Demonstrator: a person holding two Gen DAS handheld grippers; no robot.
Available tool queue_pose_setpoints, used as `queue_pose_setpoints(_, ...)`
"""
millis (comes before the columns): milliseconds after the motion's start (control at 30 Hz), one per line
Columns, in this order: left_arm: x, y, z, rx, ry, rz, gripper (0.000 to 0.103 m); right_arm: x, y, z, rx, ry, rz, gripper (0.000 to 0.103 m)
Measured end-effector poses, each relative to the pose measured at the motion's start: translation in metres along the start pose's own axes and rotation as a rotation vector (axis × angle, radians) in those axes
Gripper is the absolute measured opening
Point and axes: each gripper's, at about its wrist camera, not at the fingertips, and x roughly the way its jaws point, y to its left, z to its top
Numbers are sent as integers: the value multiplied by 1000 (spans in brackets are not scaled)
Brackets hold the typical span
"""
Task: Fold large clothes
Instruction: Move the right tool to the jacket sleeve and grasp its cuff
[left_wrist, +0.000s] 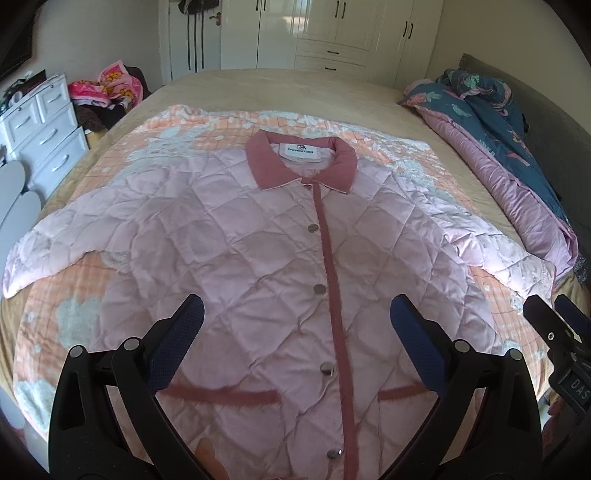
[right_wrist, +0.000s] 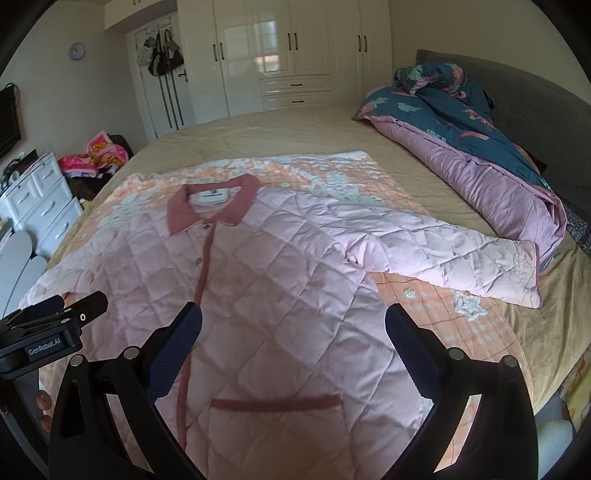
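A pink quilted jacket with a rose collar lies flat, buttoned and front up, on an orange patterned blanket on the bed. Both sleeves spread outward; the right sleeve stretches toward the bedding pile. My left gripper hovers open above the jacket's lower front, straddling the button placket. My right gripper hovers open over the jacket's right half near a pocket trim. Neither holds anything. Each gripper shows at the edge of the other's view: the right gripper, the left gripper.
A rolled blue floral and purple quilt lies along the right side by the grey headboard. White drawers and a pile of pink clothes stand left of the bed. White wardrobes fill the far wall.
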Motion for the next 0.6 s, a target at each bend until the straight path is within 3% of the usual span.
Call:
queue_pose_setpoints(300, 51, -13, 17, 9, 77, -32, 95, 53, -50, 12, 105, 49, -76, 99)
queue_pose_setpoints(600, 88, -30, 31, 7, 91, -35, 95, 98, -130, 14, 318, 77, -137, 99)
